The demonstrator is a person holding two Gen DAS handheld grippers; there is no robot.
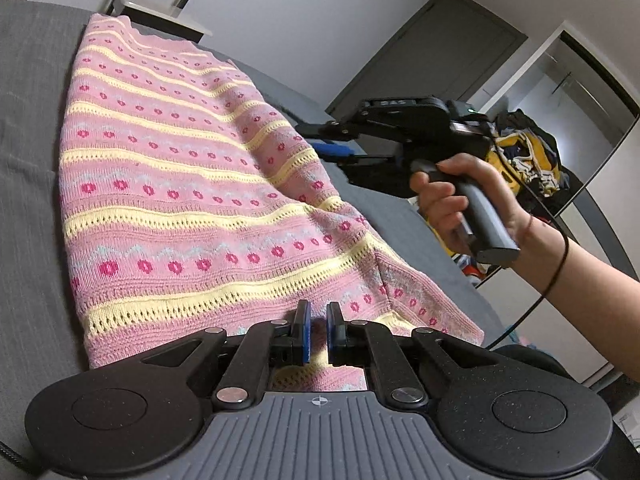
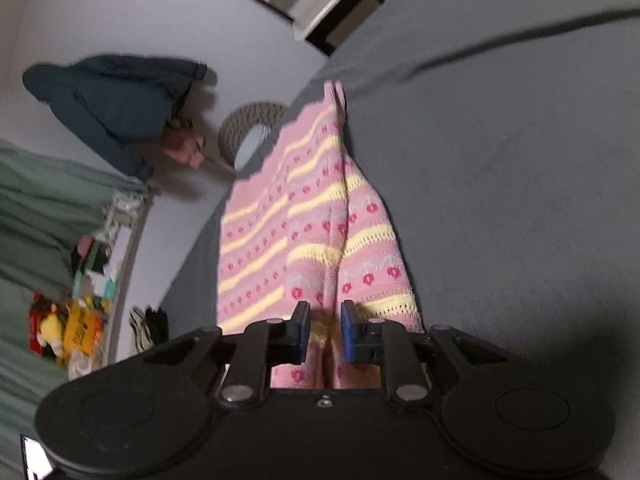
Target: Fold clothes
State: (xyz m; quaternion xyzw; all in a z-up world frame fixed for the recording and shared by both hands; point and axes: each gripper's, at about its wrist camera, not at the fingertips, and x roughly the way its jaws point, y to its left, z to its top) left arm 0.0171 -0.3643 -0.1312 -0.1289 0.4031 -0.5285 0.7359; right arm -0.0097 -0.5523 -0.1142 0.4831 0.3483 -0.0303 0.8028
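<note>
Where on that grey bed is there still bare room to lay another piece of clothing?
Bare grey bed lies wide open on one side of the pink knit, shown best in the right wrist view. A narrower grey strip runs along its other edge. The near end is crowded by both grippers' fingers.

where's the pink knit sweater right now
The pink knit sweater lies spread on the grey bed, filling the left wrist view's centre, with the right gripper at its right edge.

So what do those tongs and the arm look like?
Both tongs are black, with blue pads on their fingers and round black discs at the base. The left tongs have a ribbed grey plate with a crosshair mark. The right tongs have a grey pistol handle. The arm is bare, with a thin black band at the wrist.
</note>
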